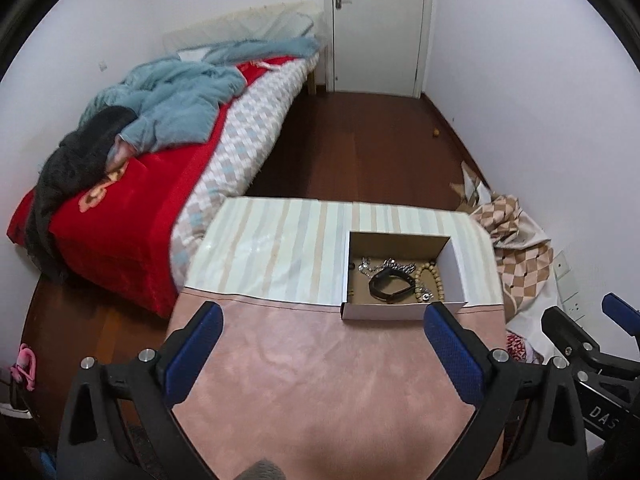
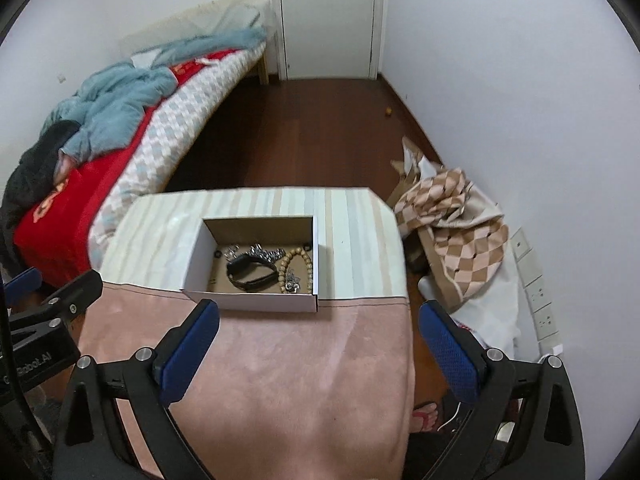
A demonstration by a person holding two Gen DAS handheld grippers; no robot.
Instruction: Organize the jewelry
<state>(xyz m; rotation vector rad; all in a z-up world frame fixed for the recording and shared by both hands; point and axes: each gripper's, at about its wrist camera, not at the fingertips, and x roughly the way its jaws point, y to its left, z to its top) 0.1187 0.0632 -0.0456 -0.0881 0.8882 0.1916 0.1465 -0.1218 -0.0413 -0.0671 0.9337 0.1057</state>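
Note:
A white cardboard box (image 1: 382, 312) (image 2: 256, 303) stands open on the table, at the seam between striped and pink cloth. Inside lie a black wristband (image 1: 390, 285) (image 2: 251, 272), a wooden bead bracelet (image 1: 427, 280) (image 2: 296, 266) and silver chain jewelry (image 1: 384, 266) (image 2: 256, 251). My left gripper (image 1: 324, 344) is open and empty, above the pink cloth just short of the box. My right gripper (image 2: 320, 340) is open and empty, just short of the box's right corner. Each gripper shows at the edge of the other's view: the right (image 1: 592, 344), the left (image 2: 44, 304).
The table carries a pink cloth (image 1: 320, 380) near me and a striped cloth (image 1: 280, 248) beyond. A bed (image 1: 132, 184) with red cover and blue blanket lies left. A checkered cloth pile (image 2: 452, 216) lies on the floor at right, by wall sockets (image 2: 540, 300). A door (image 1: 378, 24) stands beyond.

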